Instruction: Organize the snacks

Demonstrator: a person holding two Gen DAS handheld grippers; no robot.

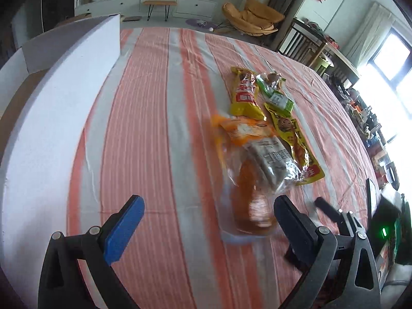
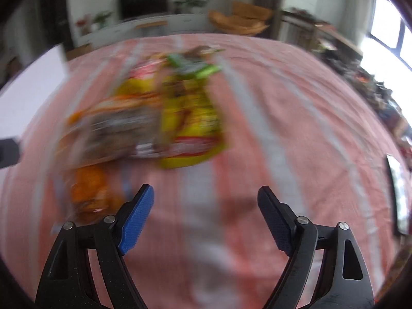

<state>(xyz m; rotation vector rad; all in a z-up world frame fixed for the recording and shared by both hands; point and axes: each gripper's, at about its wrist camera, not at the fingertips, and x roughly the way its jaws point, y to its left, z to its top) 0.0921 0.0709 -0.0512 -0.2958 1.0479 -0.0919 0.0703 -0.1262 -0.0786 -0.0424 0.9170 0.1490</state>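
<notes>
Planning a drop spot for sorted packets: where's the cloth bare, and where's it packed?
Bare striped cloth runs between the white box and the snack pile, and on past the pile to the far edge. In the right wrist view the cloth right of the yellow packet is also free. Crowded: the overlapping packets around the clear orange bag.

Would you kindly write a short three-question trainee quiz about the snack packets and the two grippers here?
1. True or false: the left gripper is open.
2. How many snack packets lie on the striped cloth?
3. Which packet lies nearest the left gripper: A) orange clear packet B) green packet?

Key: 1 true. 2 four: the two named, the red-yellow packet and the yellow packet. 3 A. The right gripper is open too.
</notes>
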